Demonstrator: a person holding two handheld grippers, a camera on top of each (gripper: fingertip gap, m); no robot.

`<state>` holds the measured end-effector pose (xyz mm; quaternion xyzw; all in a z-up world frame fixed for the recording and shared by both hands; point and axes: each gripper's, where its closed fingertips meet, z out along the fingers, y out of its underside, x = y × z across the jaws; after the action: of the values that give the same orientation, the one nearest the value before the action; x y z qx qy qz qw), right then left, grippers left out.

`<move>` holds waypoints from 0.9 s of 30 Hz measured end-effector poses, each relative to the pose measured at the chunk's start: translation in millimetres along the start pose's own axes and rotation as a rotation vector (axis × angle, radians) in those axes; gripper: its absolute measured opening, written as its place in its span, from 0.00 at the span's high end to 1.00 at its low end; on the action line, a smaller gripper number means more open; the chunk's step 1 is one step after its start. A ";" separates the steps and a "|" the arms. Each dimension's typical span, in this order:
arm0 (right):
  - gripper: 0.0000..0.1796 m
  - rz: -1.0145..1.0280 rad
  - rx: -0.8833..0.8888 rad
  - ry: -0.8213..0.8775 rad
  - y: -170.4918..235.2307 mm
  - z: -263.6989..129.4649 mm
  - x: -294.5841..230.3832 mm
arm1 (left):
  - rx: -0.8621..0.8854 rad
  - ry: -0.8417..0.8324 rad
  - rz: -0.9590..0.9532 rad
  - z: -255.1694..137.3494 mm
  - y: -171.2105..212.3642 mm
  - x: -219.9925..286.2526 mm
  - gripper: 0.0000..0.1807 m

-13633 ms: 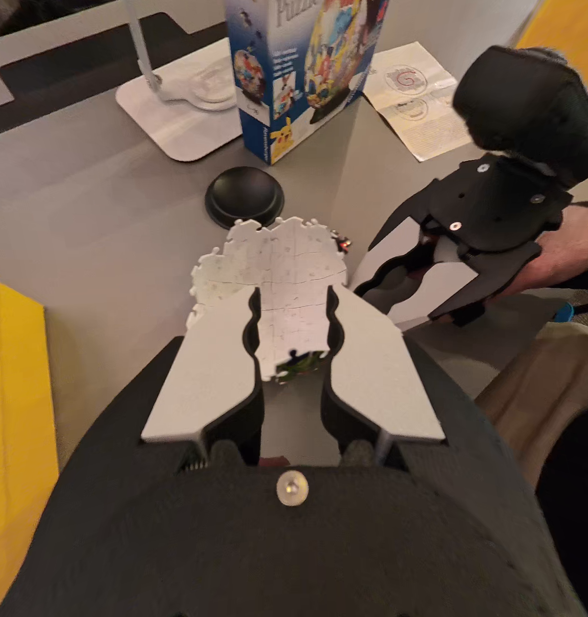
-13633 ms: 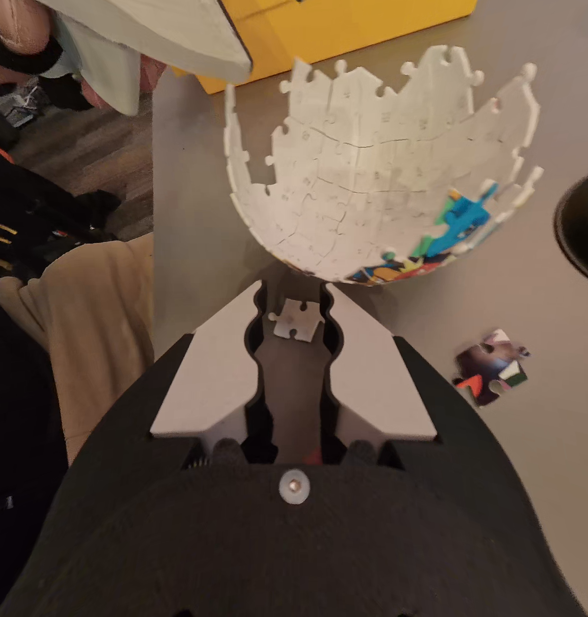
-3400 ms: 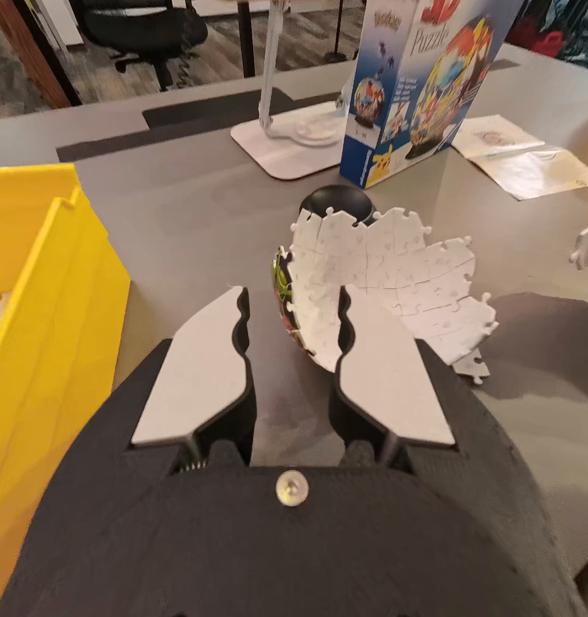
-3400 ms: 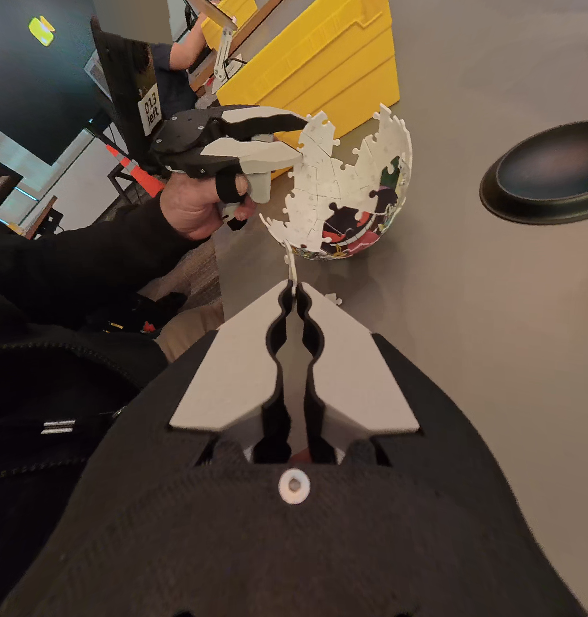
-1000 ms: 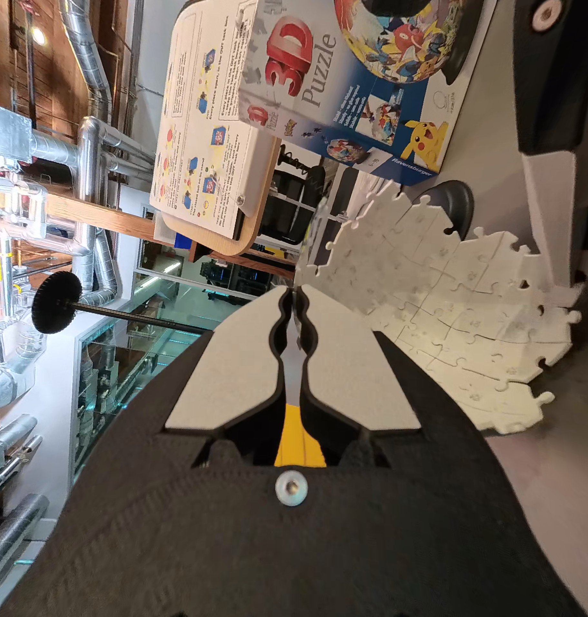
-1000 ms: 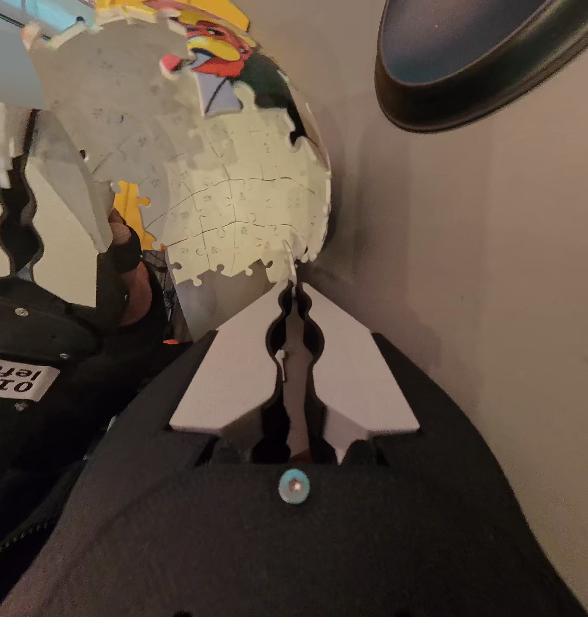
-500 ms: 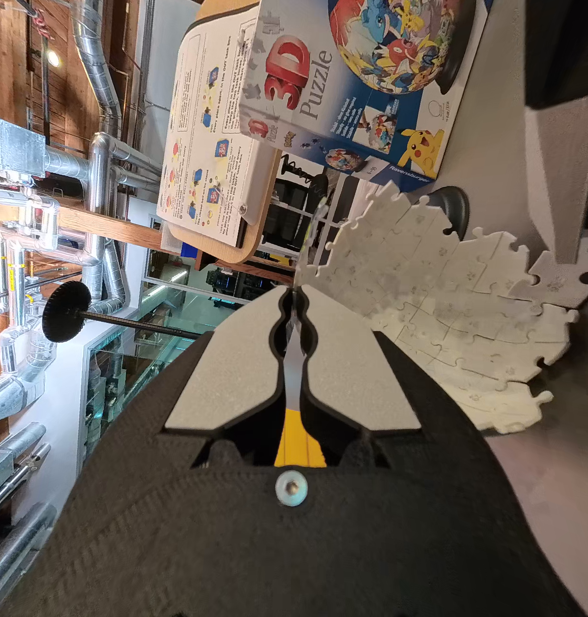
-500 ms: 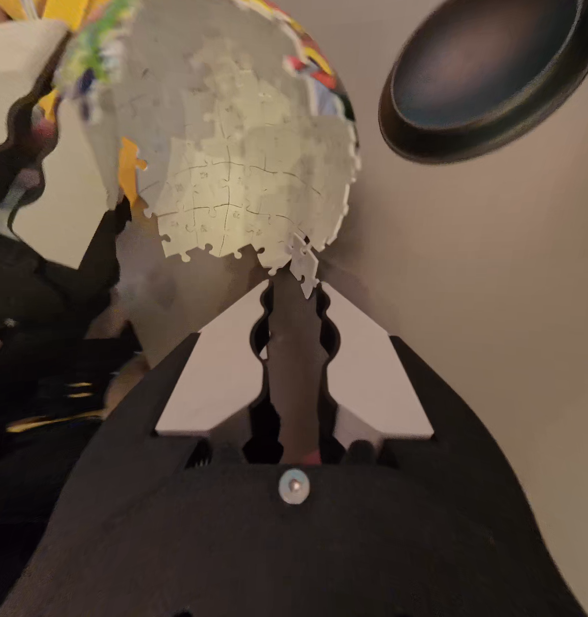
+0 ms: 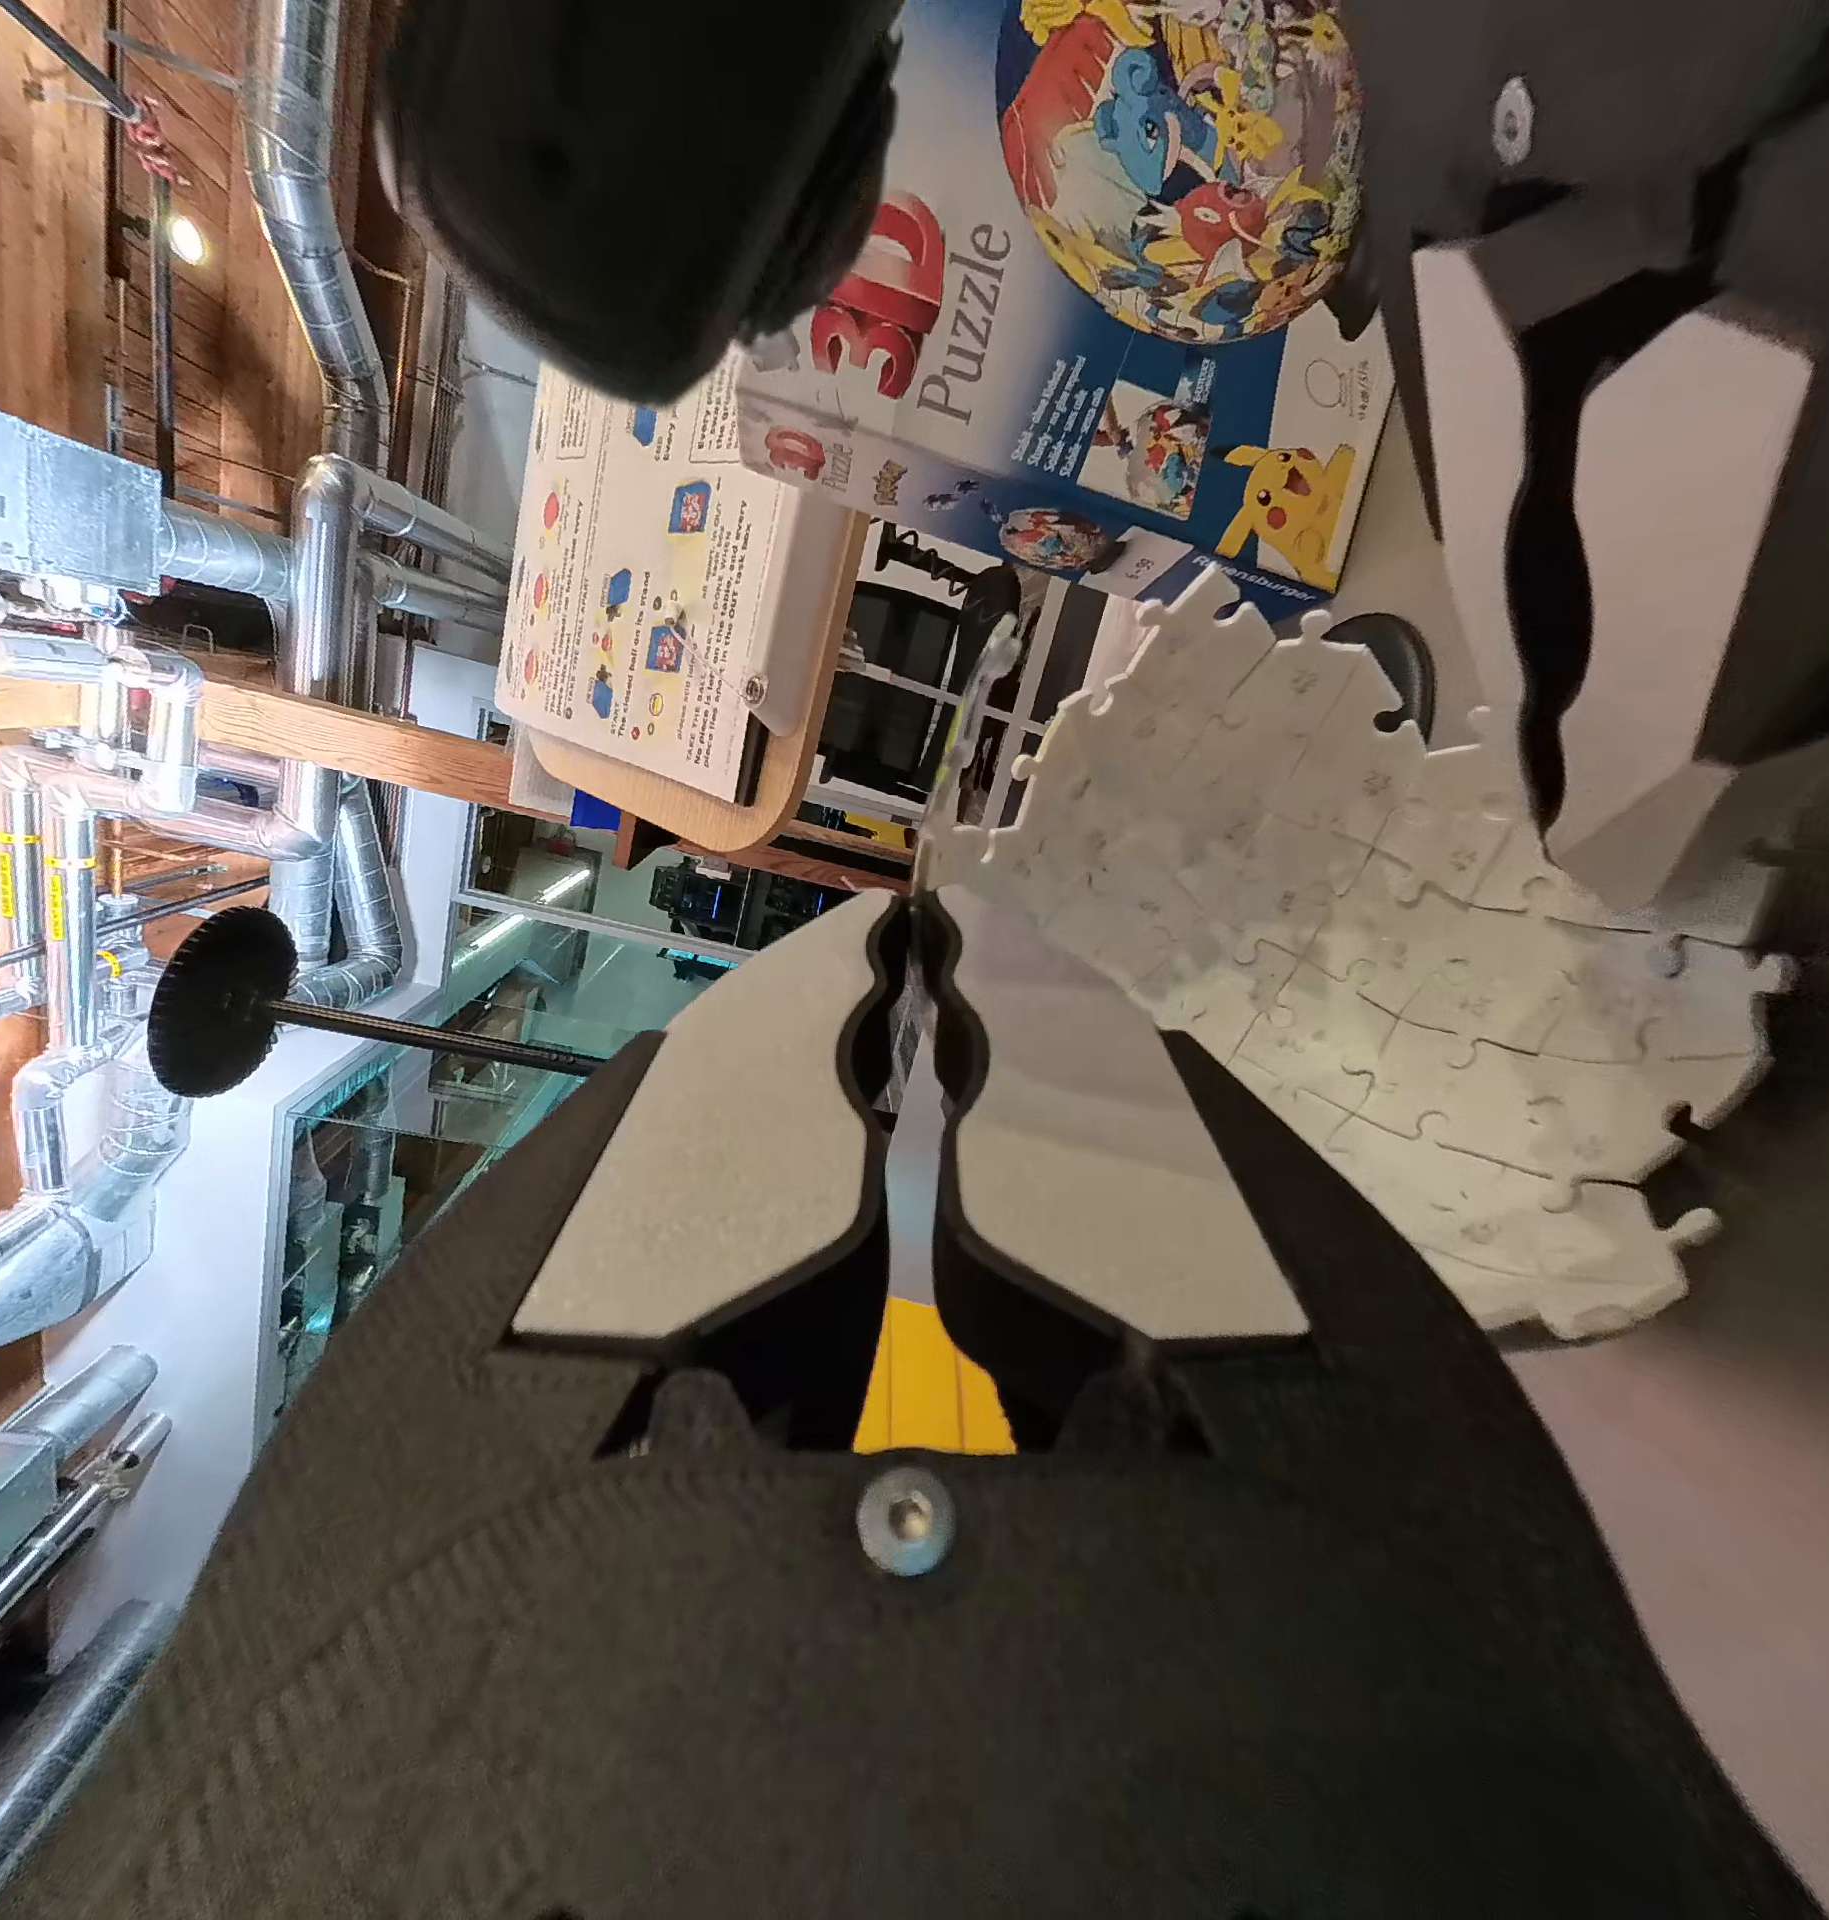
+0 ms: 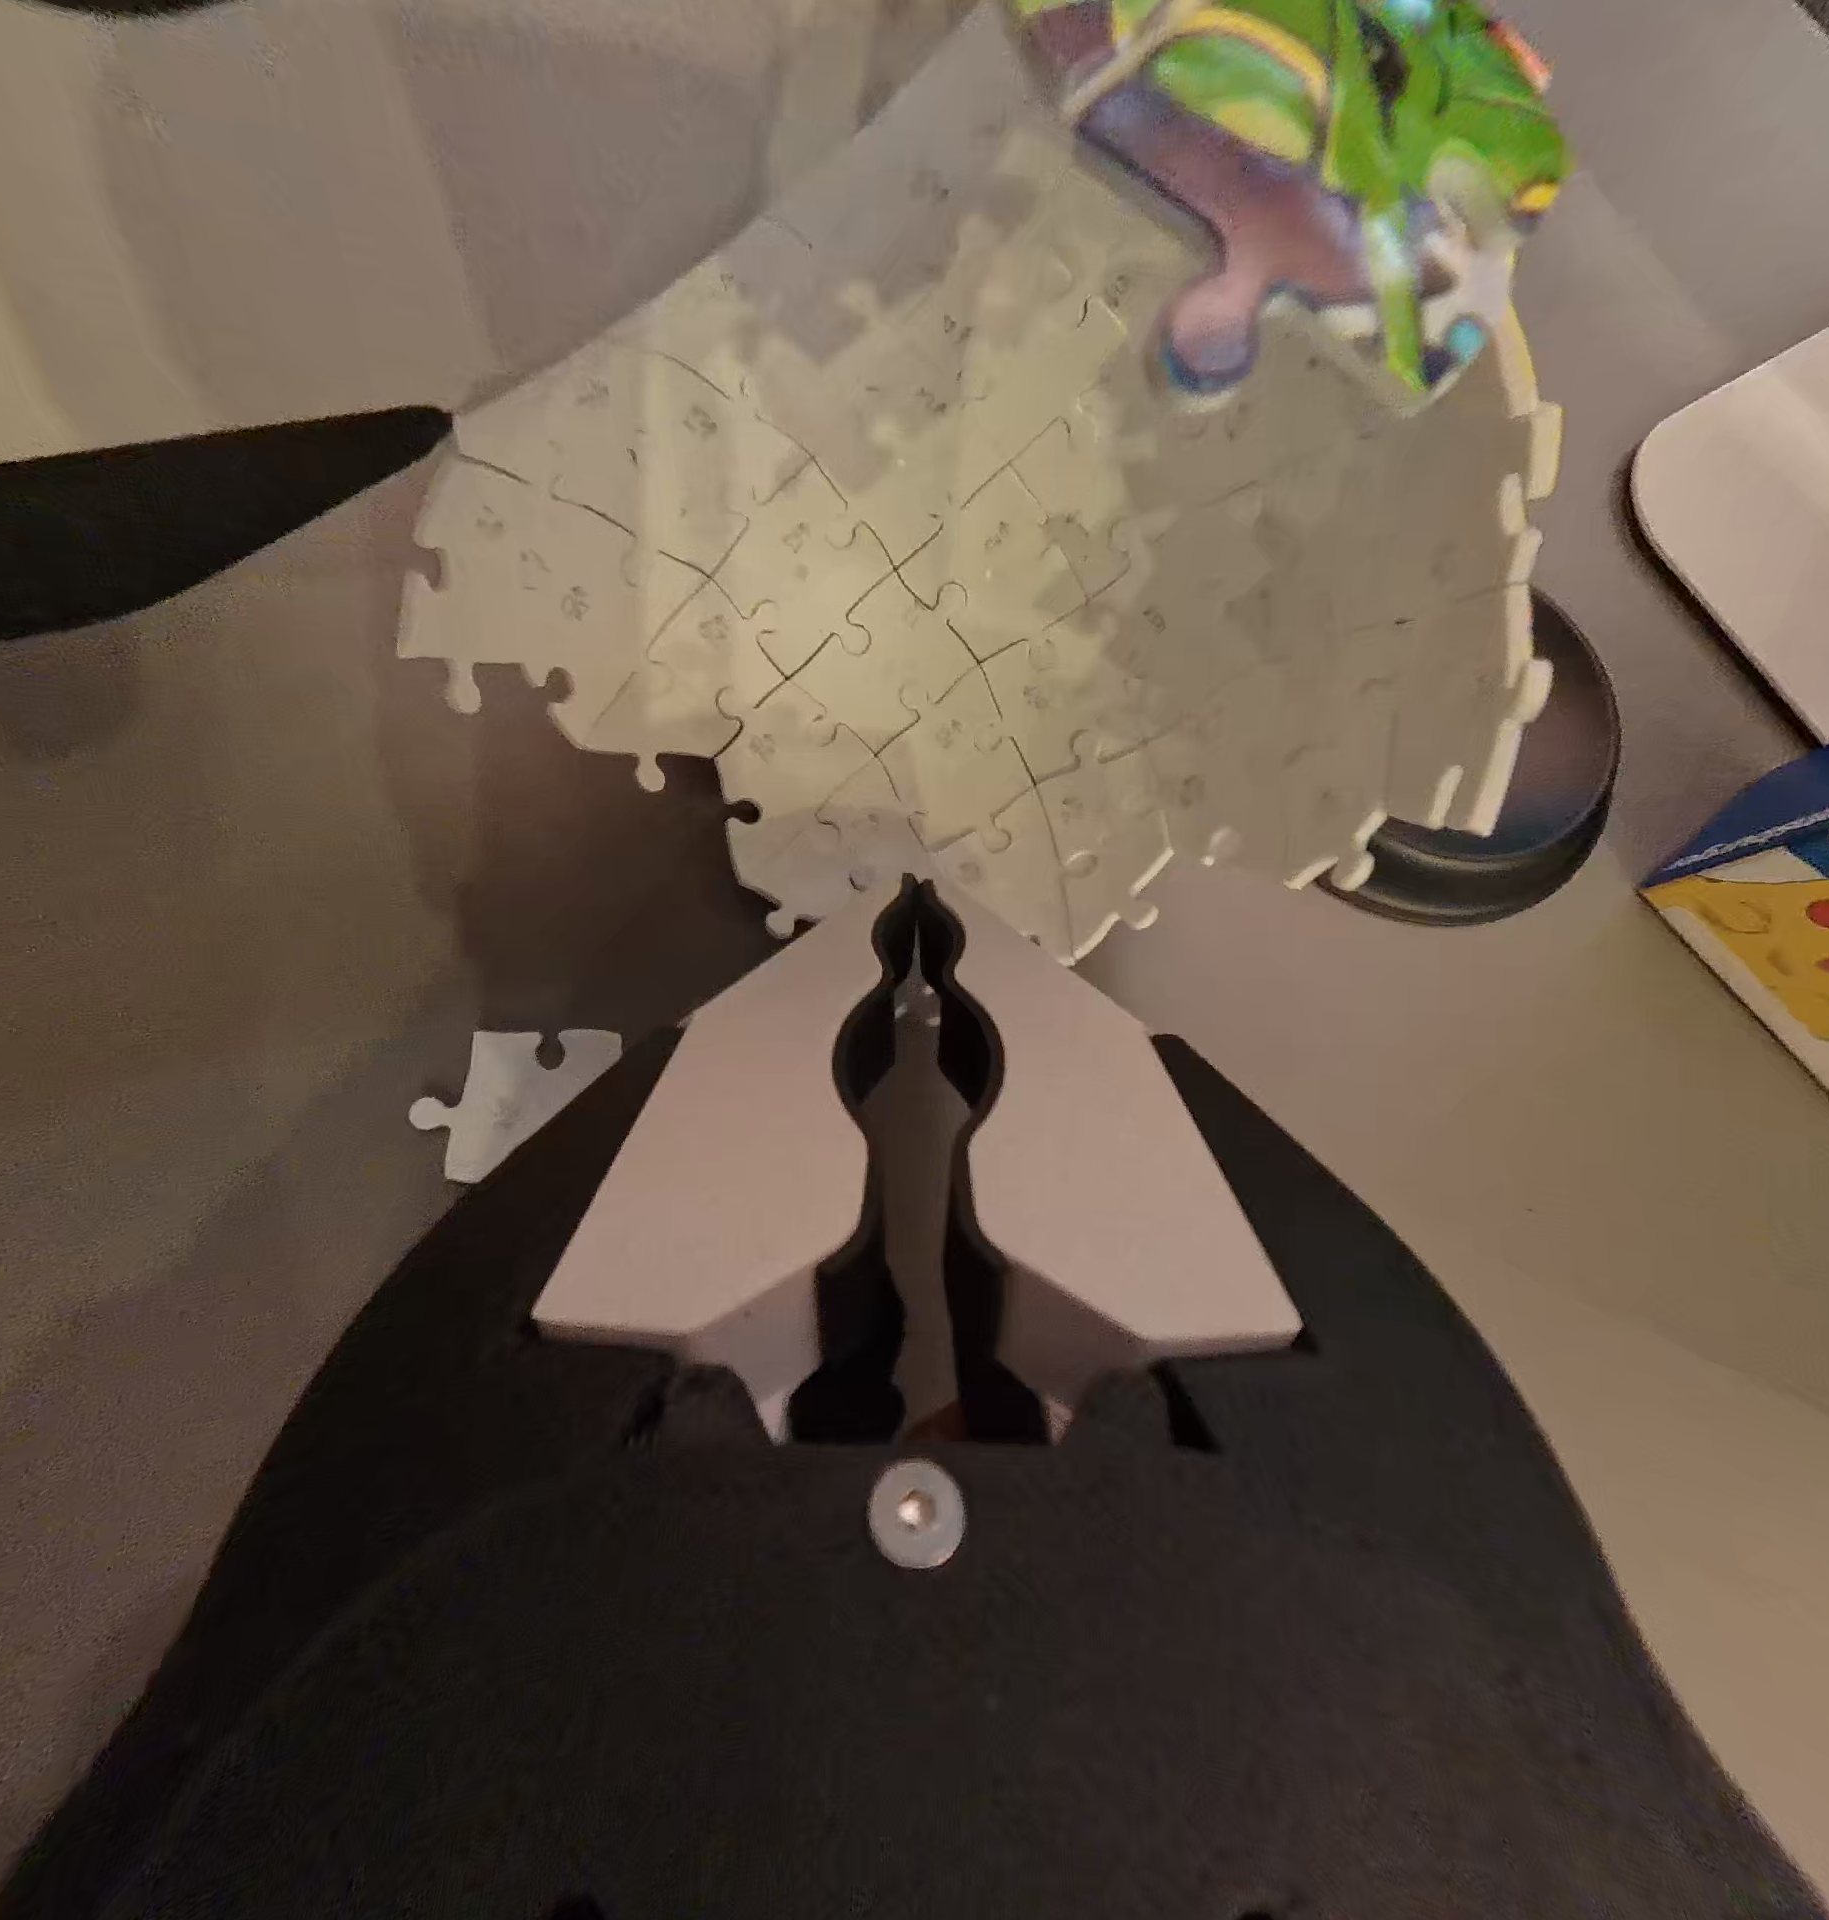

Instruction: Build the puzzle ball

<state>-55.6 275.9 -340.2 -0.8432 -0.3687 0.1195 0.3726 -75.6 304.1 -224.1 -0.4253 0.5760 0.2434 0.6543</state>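
The half-built puzzle ball (image 9: pixel 1357 987) is a curved shell of joined pieces, white inside, held up off the table. My left gripper (image 9: pixel 915 904) is shut on its rim. In the right wrist view the shell (image 10: pixel 941 582) fills the middle, with its printed green outside (image 10: pixel 1357 135) at the top. My right gripper (image 10: pixel 915 896) is shut with its tips pinched on the shell's lower edge. It also shows in the left wrist view (image 9: pixel 1549 821), reaching in from the upper right. One loose white piece (image 10: pixel 505 1101) lies on the grey table beside my right gripper.
The black round stand (image 10: pixel 1492 831) sits on the table just behind the shell. The puzzle box (image 9: pixel 1097 312) stands beyond it, also in the right wrist view (image 10: pixel 1772 914). A white lamp base (image 10: pixel 1772 540) is at the right edge. A yellow bin (image 9: pixel 931 1382) shows between my left fingers. The left gripper's tips are roughly 12 cm from the right gripper's.
My right gripper was open below the shell's rim, where a piece hung; it has closed on that edge. The shell has turned. My left gripper stays shut on the rim.
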 end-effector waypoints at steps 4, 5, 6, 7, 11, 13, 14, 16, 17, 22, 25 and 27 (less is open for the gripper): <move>1.00 -0.042 -0.006 0.024 0.8 1.0 1.7 | 0.009 0.000 0.003 0.8 -2.6 0.2 0.99; 1.00 -0.046 -0.009 0.027 1.1 1.3 1.9 | 0.012 -0.002 0.007 1.1 -3.3 0.2 0.99; 1.00 -0.055 -0.013 0.035 1.3 1.5 2.9 | 0.013 -0.002 0.008 1.3 -3.7 0.2 0.99; 1.00 -0.073 -0.017 0.043 1.4 1.7 3.6 | 0.015 -0.001 0.006 1.7 -4.2 0.2 0.99; 1.00 -0.102 -0.028 0.058 2.0 2.8 5.3 | 0.026 -0.004 0.016 1.8 -7.1 0.3 0.99; 1.00 -0.113 -0.033 0.060 3.0 3.5 5.4 | 0.033 -0.004 0.022 1.5 -8.9 0.6 0.99; 1.00 -0.124 -0.034 0.064 3.2 3.8 5.7 | 0.039 -0.004 0.023 1.1 -10.1 0.3 0.99; 1.00 -0.130 -0.037 0.068 3.2 4.1 6.1 | 0.043 -0.005 0.027 0.9 -11.5 0.6 0.99; 1.00 -0.133 -0.036 0.069 3.3 4.5 6.1 | 0.047 -0.006 0.029 0.6 -12.5 0.9 0.99; 1.00 -0.159 -0.034 0.083 4.1 5.8 6.3 | 0.067 -0.013 0.034 -2.2 -17.9 1.8 0.99; 1.00 -0.169 -0.029 0.090 4.4 6.5 6.1 | 0.079 -0.014 0.034 -4.3 -21.0 2.6 0.99; 1.00 -0.170 -0.021 0.086 4.8 6.7 6.1 | 0.083 -0.010 0.029 -5.3 -22.4 3.7 0.97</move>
<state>-51.9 281.7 -347.8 -0.8171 -0.4239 0.0473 0.3878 -59.6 287.4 -221.3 -0.3881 0.5884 0.2309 0.6707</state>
